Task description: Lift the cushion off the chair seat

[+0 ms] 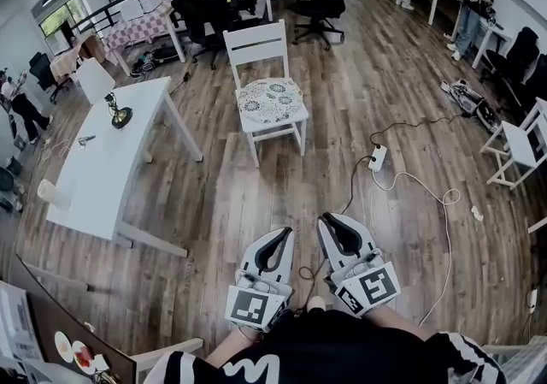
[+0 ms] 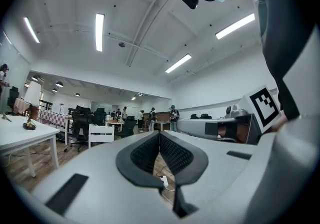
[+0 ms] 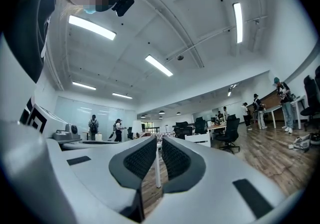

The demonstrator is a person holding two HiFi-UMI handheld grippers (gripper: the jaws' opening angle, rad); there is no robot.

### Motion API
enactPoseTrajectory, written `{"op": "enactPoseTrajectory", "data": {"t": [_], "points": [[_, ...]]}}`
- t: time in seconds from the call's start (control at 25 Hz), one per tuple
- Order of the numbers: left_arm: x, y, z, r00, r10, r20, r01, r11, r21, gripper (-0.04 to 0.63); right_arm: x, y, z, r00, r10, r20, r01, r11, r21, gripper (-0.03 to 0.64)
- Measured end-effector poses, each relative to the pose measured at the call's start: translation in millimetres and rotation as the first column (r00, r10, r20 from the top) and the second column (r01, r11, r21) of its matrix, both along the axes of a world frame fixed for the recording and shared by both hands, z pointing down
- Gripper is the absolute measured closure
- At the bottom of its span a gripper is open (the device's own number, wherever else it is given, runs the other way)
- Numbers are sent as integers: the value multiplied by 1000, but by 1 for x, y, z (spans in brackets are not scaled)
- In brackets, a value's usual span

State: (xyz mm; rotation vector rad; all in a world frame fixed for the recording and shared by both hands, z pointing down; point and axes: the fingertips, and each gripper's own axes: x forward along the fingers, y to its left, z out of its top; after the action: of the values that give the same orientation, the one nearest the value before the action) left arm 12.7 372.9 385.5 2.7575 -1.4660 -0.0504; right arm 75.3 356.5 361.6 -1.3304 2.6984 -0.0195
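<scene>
A round cushion (image 1: 270, 100) with a pale floral pattern lies on the seat of a white wooden chair (image 1: 256, 44) in the middle of the room, well ahead of me. Both grippers are low and close to my body, far short of the chair and pointing towards it. My left gripper (image 1: 285, 232) (image 2: 159, 134) has its tips touching, with nothing between them. Beside it, my right gripper (image 1: 328, 219) (image 3: 159, 139) has its tips barely apart and also holds nothing. The chair (image 2: 100, 135) shows small and distant in the left gripper view.
A long white table (image 1: 111, 151) stands left of the chair, with a small dark ornament (image 1: 119, 114) on it. A power strip (image 1: 377, 158) and its white cable (image 1: 427, 194) lie on the wooden floor to the right. Office chairs, desks and people fill the far end.
</scene>
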Motion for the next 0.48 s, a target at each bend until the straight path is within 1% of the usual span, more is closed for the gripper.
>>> {"op": "enactPoseTrajectory", "data": {"t": [0.24,0.48], "points": [[21,-3,6,1000,-18,1,18,1000,3,589,21,-3,4,1000,-12,-10,12,1000,14,572],[35,1,5,1000,-30,8,30,1000,11,591,31,-1,8,999,-40,-3,40,999,3,572]]}}
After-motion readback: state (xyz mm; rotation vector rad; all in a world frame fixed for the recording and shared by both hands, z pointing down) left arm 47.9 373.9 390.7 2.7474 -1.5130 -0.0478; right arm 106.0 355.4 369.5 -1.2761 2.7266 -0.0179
